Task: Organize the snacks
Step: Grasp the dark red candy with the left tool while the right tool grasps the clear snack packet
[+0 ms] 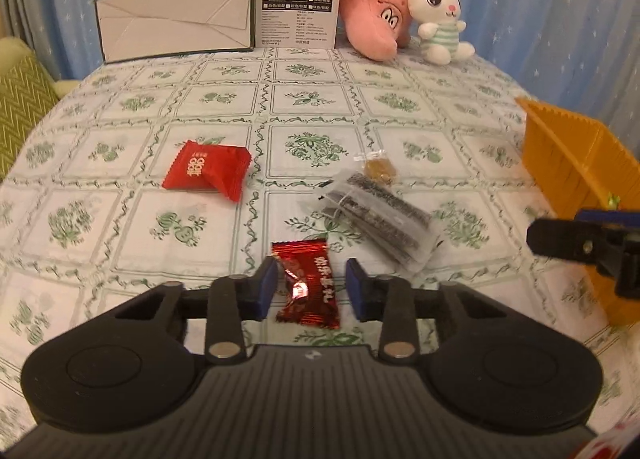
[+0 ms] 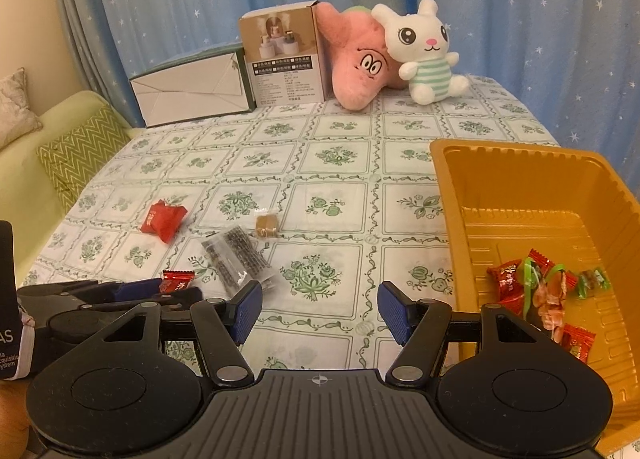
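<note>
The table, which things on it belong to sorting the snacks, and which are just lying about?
For the job: dark red candy between the left gripper pads, bright red packet, clear seaweed packs, small brown sweet, orange tray.

Lying about: pink plush, white bunny, two boxes.

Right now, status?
Left gripper astride dark red candy, not clamped. Right gripper open, empty. Tray part-filled. Nothing in the way.
</note>
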